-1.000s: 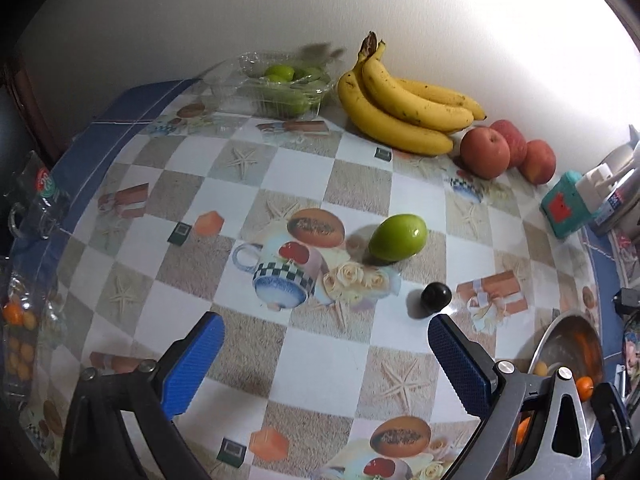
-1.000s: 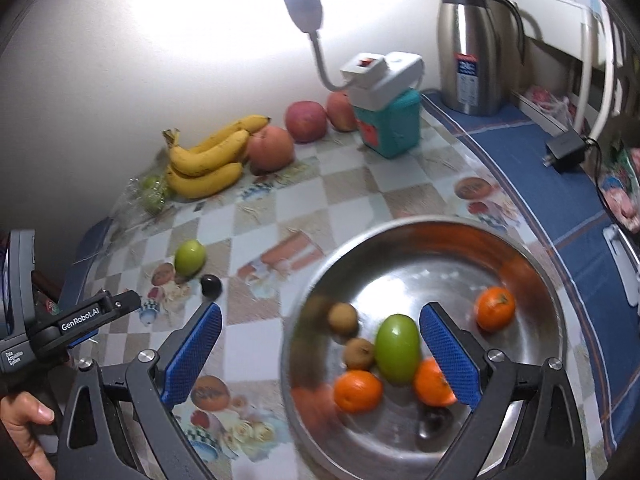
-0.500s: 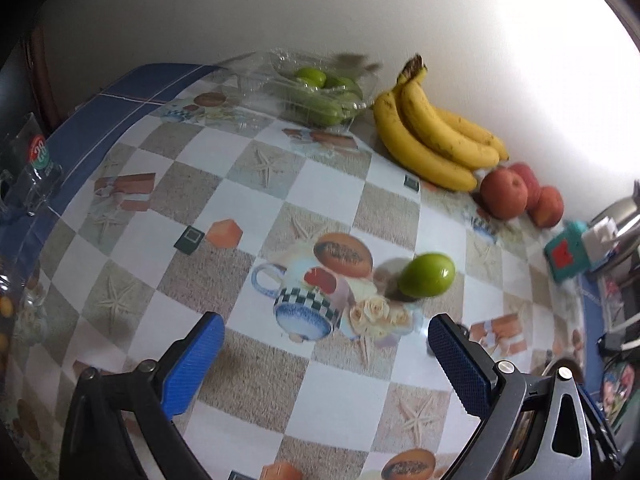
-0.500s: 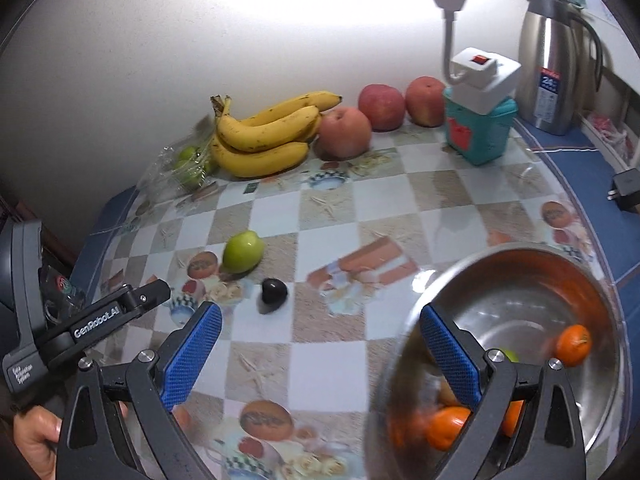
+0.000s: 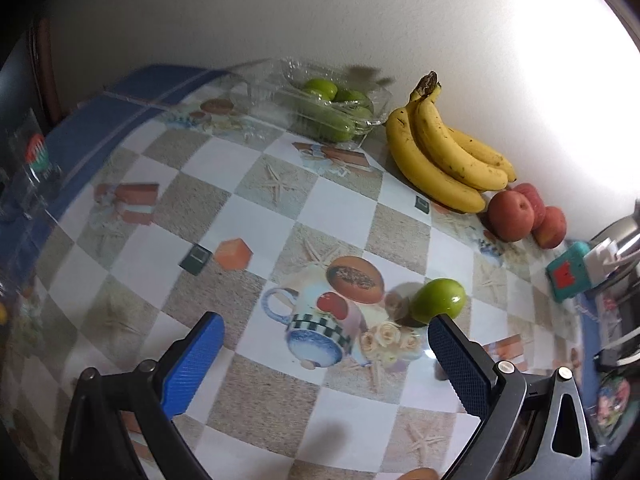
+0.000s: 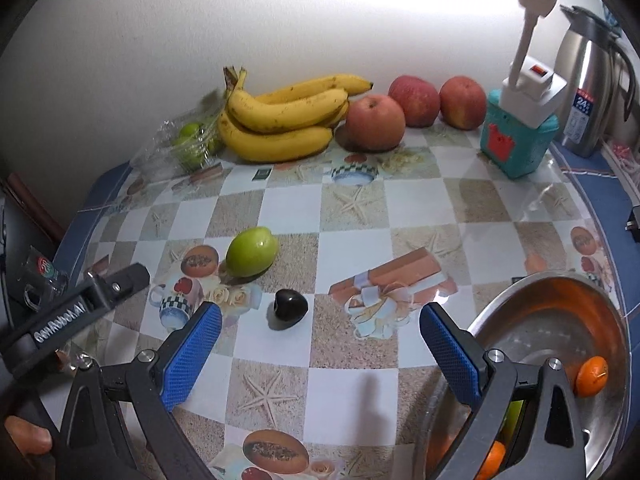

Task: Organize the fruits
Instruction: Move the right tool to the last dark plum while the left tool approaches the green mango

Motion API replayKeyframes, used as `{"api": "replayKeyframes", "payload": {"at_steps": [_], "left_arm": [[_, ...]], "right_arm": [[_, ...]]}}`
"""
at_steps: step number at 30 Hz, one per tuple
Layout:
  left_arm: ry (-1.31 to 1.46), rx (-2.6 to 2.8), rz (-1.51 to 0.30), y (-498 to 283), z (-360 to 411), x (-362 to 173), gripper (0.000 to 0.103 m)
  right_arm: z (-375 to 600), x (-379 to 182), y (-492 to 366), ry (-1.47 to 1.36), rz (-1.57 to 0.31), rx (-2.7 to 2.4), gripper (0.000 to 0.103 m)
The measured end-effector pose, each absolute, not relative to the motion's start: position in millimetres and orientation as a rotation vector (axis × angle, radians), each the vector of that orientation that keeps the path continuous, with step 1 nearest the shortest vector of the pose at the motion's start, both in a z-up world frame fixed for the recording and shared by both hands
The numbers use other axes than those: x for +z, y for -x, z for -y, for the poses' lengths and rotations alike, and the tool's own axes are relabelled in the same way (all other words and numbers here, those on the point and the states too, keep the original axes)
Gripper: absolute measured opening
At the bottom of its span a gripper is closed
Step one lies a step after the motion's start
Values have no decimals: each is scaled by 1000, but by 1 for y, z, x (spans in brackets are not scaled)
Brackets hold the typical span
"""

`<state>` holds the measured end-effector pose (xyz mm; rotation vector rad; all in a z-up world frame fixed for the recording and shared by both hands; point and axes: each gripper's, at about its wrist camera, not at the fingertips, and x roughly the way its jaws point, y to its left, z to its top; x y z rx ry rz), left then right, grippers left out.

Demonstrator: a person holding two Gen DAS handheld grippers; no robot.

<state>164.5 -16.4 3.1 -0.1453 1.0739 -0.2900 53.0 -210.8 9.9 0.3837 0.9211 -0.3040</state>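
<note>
Left gripper [image 5: 326,334] — blue-padded jaws spread wide, nothing between them, held above the checkered tablecloth [image 5: 336,208]. Green mango [image 5: 439,305] lies on the cloth just off the tip of its right finger, at about 1 o'clock in the left wrist view.

Right gripper [image 6: 320,322] — jaws likewise apart and empty. A small dark fruit [image 6: 290,309], possibly a plum or avocado — too dim to say — sits between the fingertips at 12 o'clock, apart from both pads. The green mango is near it at 11 o'clock.

Steel bowl [image 6: 560,300] at 4 o'clock in the right wrist view, holding small oranges [image 6: 592,376]; other contents hidden behind the finger.

Along the wall: banana bunch [image 6: 284,120], three red apples [image 6: 375,122] just beside it, clear plastic tray of green fruit [image 5: 332,108] on the far side of the bananas.
</note>
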Motion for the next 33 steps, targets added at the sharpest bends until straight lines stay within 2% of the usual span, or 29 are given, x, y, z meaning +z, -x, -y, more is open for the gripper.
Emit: {"api": "replayKeyframes", "payload": {"at_steps": [12,25,26,28,31,33], "left_arm": [[101,-347,-945,-169,25,19,103],[104,-391,-914,-182,39,18,102],[102,-397,-922,-183,40,16,102],[93,-418,-938,-184,44,13,102],[89,-439,-971,-185,50,6,95],[89,-456,-993,-186,55,2,93]], "right_arm": [[211,-8,-71,-431,-965,-270,99],[200,-28,-95,-402,-1010,-226,98],[199,-29,-96,-399,-1015,-225,97],[198,-32,-99,-399,-1019,-224,86],[198,-35,-101,-394,-1027,-233,69],[198,-38,-102,-391,-1037,-233,63]]}}
